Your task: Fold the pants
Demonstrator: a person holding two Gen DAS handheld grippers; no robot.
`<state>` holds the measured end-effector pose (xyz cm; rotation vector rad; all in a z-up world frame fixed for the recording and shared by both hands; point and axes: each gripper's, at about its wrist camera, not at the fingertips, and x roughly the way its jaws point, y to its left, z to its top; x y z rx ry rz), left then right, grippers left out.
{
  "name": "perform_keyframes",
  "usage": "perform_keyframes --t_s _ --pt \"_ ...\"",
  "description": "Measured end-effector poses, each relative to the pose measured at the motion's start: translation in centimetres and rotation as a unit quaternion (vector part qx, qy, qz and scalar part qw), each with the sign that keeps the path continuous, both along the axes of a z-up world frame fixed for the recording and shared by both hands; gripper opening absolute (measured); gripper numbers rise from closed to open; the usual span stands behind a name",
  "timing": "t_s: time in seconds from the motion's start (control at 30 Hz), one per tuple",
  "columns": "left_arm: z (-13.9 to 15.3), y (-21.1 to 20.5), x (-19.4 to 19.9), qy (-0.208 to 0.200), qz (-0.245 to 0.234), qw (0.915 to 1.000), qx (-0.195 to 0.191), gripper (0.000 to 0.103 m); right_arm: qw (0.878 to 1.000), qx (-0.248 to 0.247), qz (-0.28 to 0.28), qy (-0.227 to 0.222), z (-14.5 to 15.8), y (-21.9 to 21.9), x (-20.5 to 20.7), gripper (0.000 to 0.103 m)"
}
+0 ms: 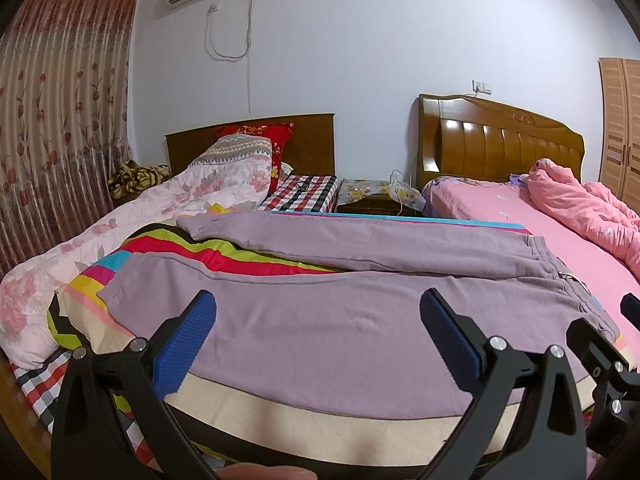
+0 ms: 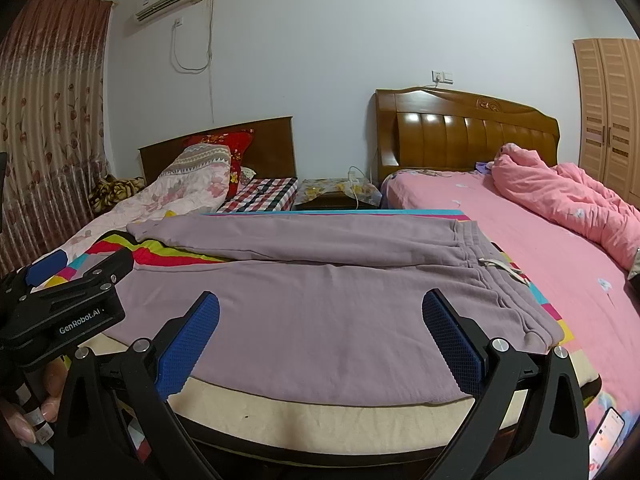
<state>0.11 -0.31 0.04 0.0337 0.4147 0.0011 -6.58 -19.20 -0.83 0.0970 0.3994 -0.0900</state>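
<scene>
Two beds stand side by side against the wall: a pink bed (image 2: 540,240) on the right and a bed with a floral quilt (image 1: 120,216) on the left. A striped blanket (image 1: 168,248) lies across them, and the mauve pants (image 2: 320,300) are spread flat on it, legs apart toward the left, waistband with its white drawstring (image 2: 504,268) toward the right. Just above the near pant leg, the left gripper (image 1: 318,328) and the right gripper (image 2: 320,328) hover side by side, both with jaws spread wide and grasping nothing. A phone (image 2: 608,440) lies at the lower right.
</scene>
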Motion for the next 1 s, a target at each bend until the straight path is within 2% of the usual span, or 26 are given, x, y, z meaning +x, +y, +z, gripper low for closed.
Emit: perform_keyframes --t_s 0.63,1.0 --pt "-0.8 0.3 0.4 0.014 0.004 0.9999 0.003 0.102 1.000 -0.002 0.001 0.010 -0.9 0.2 0.3 0.098" --pt "-3.1 0.2 1.0 0.037 -0.003 0.9992 0.015 0.102 1.000 -0.008 -0.003 0.027 -2.9 0.1 1.2 0.098"
